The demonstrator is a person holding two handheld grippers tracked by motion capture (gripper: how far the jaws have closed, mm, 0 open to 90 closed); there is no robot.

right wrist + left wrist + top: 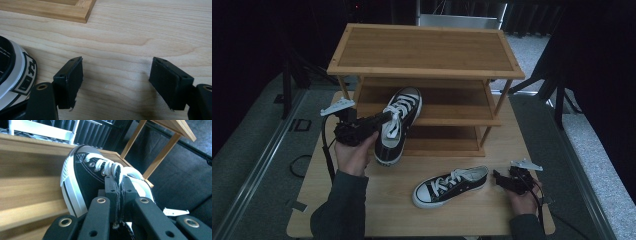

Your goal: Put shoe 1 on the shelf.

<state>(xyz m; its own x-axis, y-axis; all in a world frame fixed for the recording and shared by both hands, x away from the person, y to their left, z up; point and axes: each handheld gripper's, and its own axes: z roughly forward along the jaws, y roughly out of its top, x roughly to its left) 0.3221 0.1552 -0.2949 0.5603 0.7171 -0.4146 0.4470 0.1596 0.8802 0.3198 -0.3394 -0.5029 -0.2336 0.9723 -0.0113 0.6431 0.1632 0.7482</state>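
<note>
A black canvas sneaker with white laces (404, 102) hangs tilted in front of the wooden shoe rack (427, 47), its toe over the middle shelf (457, 107). My left gripper (386, 118) is shut on its side edge near the laces. In the left gripper view the jaws (119, 192) pinch the fabric rim of the sneaker (80, 175). The matching sneaker (449, 186) lies on its sole on the table, toe toward the left. My right gripper (498, 179) rests open just beyond its heel. Its jaws (116, 82) stand wide over bare wood, with the heel (17, 72) beside the left one.
The rack has three shelves and stands at the back of the light wooden table (412, 215). Its bottom frame (50, 11) lies just ahead of the right gripper. Dark floor and stands surround the table.
</note>
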